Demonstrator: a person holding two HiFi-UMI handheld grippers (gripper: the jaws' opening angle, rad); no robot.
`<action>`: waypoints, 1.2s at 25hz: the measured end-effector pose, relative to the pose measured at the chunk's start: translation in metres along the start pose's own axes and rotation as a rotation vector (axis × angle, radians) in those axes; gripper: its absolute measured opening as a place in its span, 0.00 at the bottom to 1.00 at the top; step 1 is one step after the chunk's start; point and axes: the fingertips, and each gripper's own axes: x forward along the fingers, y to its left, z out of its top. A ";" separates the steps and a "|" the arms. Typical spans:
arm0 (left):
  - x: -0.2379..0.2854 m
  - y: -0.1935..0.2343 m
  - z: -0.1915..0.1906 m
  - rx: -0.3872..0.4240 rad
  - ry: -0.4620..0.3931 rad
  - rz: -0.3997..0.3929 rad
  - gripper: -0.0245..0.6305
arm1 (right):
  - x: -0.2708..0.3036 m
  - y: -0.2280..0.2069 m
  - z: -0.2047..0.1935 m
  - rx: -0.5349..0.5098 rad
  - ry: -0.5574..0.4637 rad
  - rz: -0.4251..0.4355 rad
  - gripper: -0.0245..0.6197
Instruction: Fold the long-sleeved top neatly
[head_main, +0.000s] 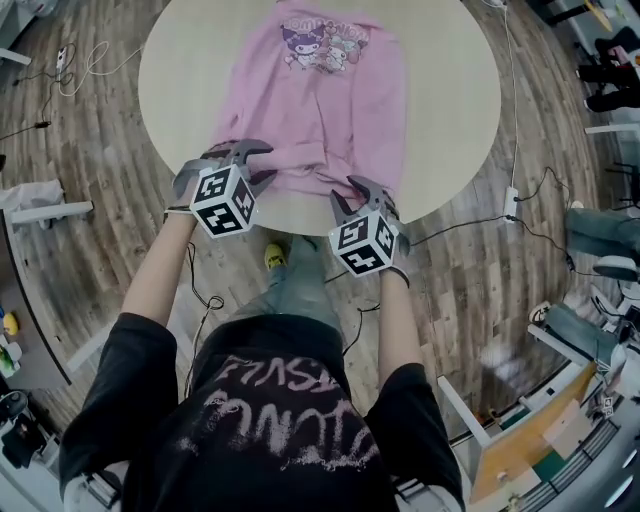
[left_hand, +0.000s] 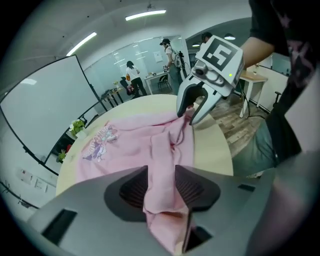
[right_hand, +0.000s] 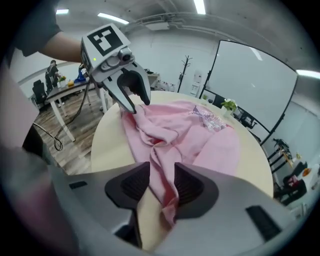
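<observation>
A pink long-sleeved top (head_main: 320, 110) with a cartoon print lies on the round beige table (head_main: 450, 90), its near hem bunched at the table's front edge. My left gripper (head_main: 252, 165) stands at the hem's left corner and my right gripper (head_main: 352, 195) at its right corner. In the left gripper view the jaws (left_hand: 161, 187) are apart with a fold of the pink cloth (left_hand: 135, 135) lying between them. The right gripper view shows the same: jaws (right_hand: 161, 187) apart, loose cloth (right_hand: 185, 125) between the pads, bare table showing beside one pad.
Wood floor surrounds the table, with cables and a power strip (head_main: 512, 200) at the right. A whiteboard (left_hand: 45, 105) and a small plant (left_hand: 76, 127) stand beyond the table. People (left_hand: 132, 75) work at desks far back. A coat stand (right_hand: 186, 67) is by the wall.
</observation>
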 end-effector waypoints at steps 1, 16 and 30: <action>0.000 -0.006 -0.006 -0.003 0.008 0.001 0.33 | 0.005 0.001 -0.003 -0.012 0.015 -0.014 0.29; -0.022 0.028 -0.019 -0.083 -0.006 0.185 0.12 | -0.016 -0.061 -0.023 0.006 0.000 -0.204 0.07; -0.052 -0.033 -0.035 -0.210 -0.132 0.217 0.12 | -0.074 -0.049 -0.074 0.122 -0.055 -0.295 0.07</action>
